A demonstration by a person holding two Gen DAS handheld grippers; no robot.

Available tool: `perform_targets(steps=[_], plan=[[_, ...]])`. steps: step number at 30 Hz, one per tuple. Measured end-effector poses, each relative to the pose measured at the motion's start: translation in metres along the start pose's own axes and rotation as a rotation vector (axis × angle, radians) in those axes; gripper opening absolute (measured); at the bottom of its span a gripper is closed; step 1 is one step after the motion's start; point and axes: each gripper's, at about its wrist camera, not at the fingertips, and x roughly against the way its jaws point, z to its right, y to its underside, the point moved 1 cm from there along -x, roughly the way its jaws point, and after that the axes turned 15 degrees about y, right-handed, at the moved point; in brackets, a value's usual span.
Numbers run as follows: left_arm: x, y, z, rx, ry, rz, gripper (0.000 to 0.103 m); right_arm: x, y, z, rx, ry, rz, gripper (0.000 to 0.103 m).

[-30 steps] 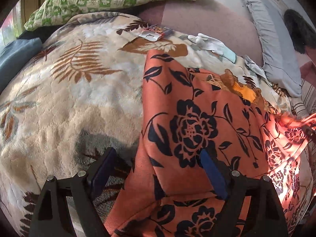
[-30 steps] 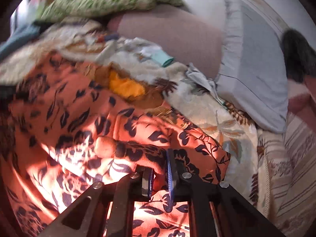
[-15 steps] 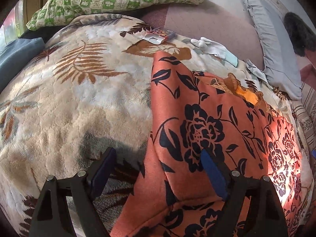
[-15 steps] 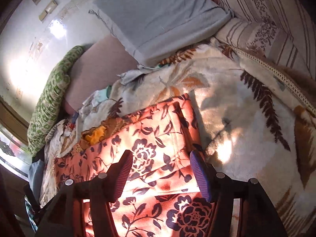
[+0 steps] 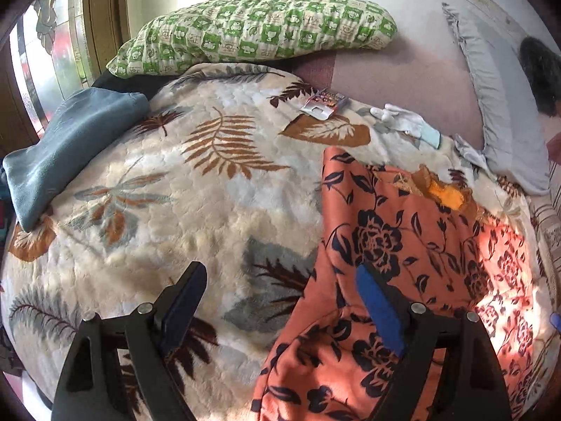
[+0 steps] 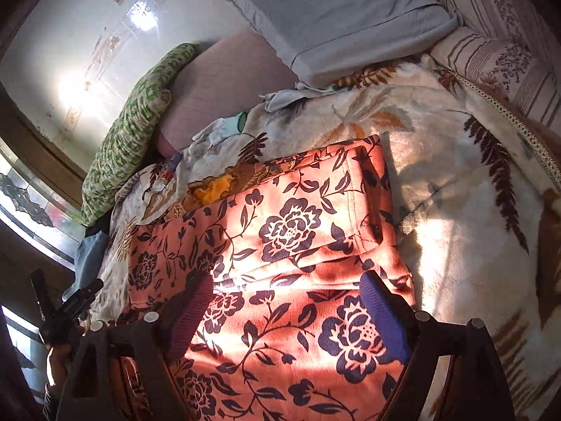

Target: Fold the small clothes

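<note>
An orange garment with dark flowers (image 5: 403, 238) lies folded on the leaf-patterned blanket (image 5: 175, 210), sunlit on its right part. My left gripper (image 5: 280, 273) hangs open above the garment's left edge, one finger over the blanket and one over the cloth, gripping nothing. In the right wrist view the garment (image 6: 291, 231) fills the middle. My right gripper (image 6: 287, 280) hovers over its near part with jaws opening; the cloth lies under them and the pads do not press it. A yellow-orange cloth (image 6: 214, 186) peeks out from under the garment's far edge.
A green-checked pillow (image 5: 252, 31) and a grey pillow (image 5: 491, 105) lie at the back. A folded blue cloth (image 5: 70, 147) sits at the left, and white gloves (image 5: 403, 122) and a small packet (image 5: 324, 103) beyond the garment. A striped cushion (image 6: 508, 52) borders the right.
My right gripper let go of the orange fabric, opened wide and rolled, now looking along the garment. My left gripper rose and drew back, staying open.
</note>
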Motion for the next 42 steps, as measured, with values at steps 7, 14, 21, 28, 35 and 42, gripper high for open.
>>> perform_targets(steps=[7,14,21,28,35,42], plan=[[-0.035,0.035,0.036,-0.351,-0.111,-0.127,0.087,0.013,0.057,0.009,0.063,0.023,0.035,0.088],[-0.061,0.027,0.021,-0.334,-0.146,-0.183,0.039,0.0,0.063,-0.002,0.143,0.012,0.044,0.088],[-0.046,0.039,-0.072,0.44,0.249,-0.004,0.032,-0.007,0.062,0.005,0.126,0.017,0.032,0.088],[-0.026,0.031,-0.057,0.375,0.23,-0.068,0.057,0.003,0.052,0.006,0.085,-0.013,0.023,0.088],[0.012,0.015,-0.013,0.11,0.073,0.019,0.071,-0.002,-0.002,-0.004,0.02,-0.158,-0.005,0.088],[-0.051,-0.018,0.04,-0.106,0.085,-0.025,0.072,-0.071,-0.04,-0.002,-0.133,-0.306,-0.159,0.088]])
